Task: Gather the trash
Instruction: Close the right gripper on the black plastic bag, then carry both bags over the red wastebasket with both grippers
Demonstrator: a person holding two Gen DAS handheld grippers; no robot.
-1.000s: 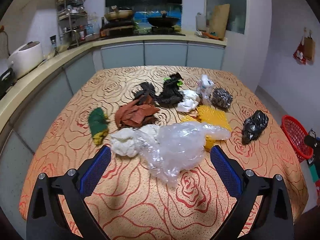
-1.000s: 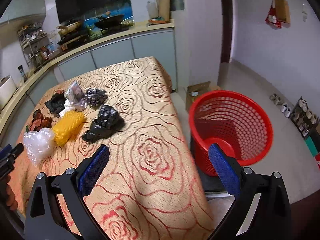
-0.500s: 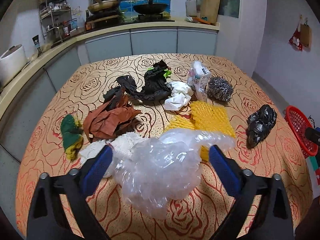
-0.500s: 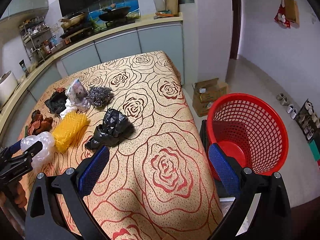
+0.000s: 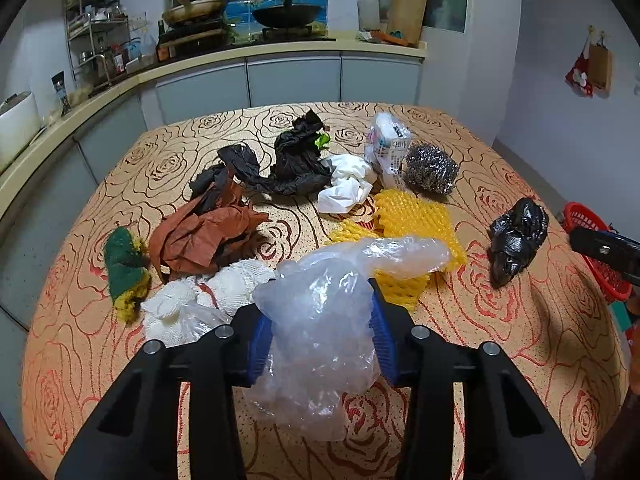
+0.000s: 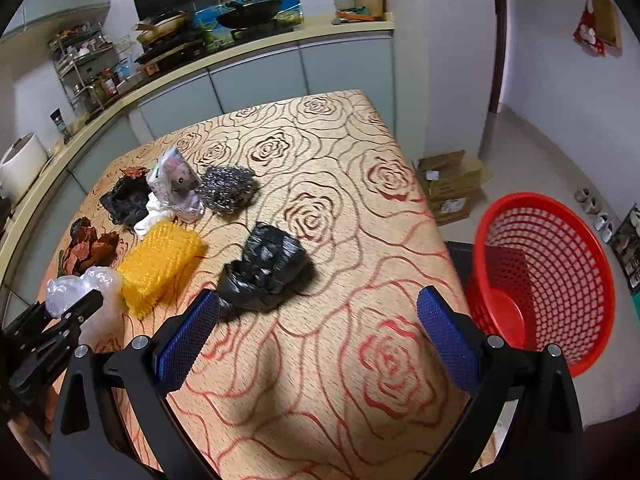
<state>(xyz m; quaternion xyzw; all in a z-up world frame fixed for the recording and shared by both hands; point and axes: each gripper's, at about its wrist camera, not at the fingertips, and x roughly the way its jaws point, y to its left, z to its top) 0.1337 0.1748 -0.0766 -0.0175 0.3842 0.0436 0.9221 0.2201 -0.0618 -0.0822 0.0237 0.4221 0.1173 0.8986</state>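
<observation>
On the rose-patterned table [image 5: 500, 360], the left gripper [image 5: 320, 340] pinches the crumpled clear plastic bag [image 5: 320, 320], likely bound for the red mesh basket [image 6: 548, 280] on the floor; the right gripper [image 6: 316, 332] hovers wide by the crumpled black bag [image 6: 264, 272], probably next

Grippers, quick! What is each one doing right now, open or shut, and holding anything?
Left gripper: shut on the clear plastic bag.
Right gripper: open, holding nothing, above the table.
</observation>
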